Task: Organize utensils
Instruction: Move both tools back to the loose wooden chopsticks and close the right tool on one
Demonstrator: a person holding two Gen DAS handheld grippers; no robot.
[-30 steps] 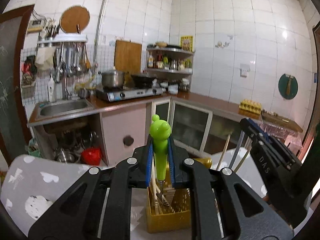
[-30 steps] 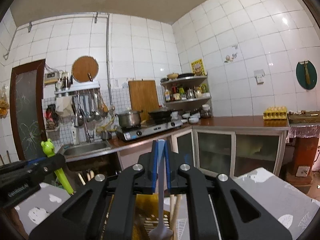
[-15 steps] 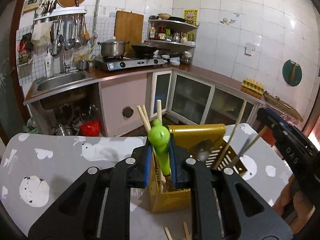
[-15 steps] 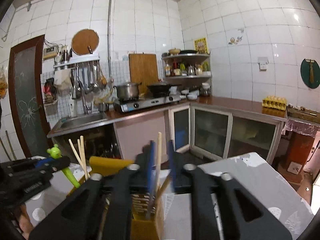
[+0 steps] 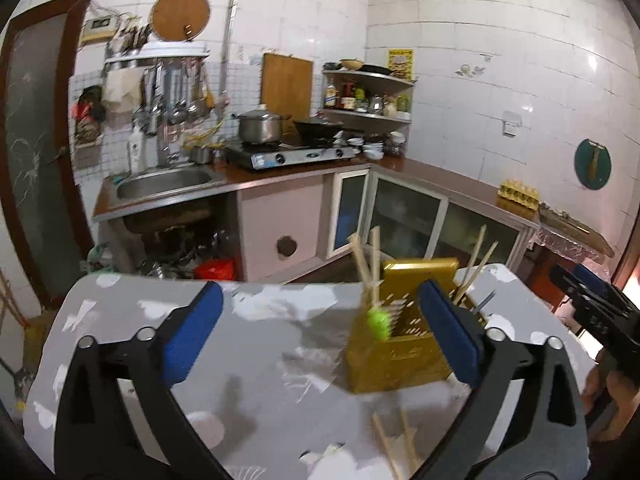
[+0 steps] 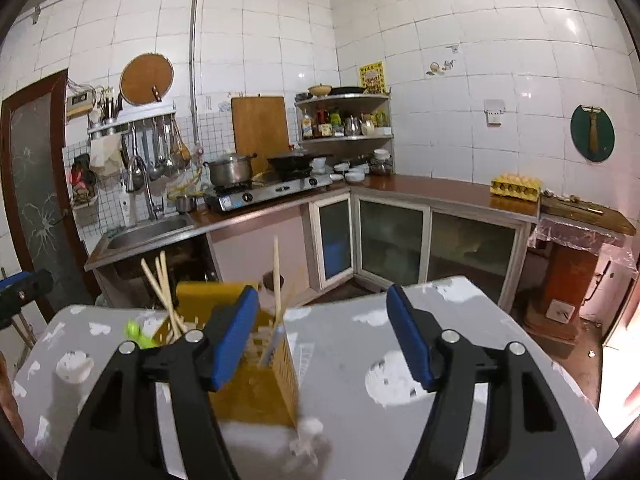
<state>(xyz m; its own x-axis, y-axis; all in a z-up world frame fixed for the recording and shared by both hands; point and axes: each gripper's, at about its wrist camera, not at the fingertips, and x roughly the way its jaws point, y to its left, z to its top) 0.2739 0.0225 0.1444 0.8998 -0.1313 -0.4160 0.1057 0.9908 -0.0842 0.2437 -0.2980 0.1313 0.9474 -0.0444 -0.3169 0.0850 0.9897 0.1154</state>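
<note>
on table (image 5: 280,344): one yellow holder (image 5: 396,360), one green utensil (image 5: 378,322) inside; both jaws opening, empty.

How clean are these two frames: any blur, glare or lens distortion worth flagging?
Left wrist view: motion blur smears the yellow utensil holder and the green handle; wall tiles bow from the fisheye. Right wrist view: the holder and the chopsticks are blurred, the far counter stays sharp, glare spots sit on the upper right tiles, and an orange glow washes the right edge.

Left gripper (image 5: 320,332) released green utensil (image 5: 378,322) into holder (image 5: 400,356) — right gripper (image 6: 320,336) opening, empty.
</note>
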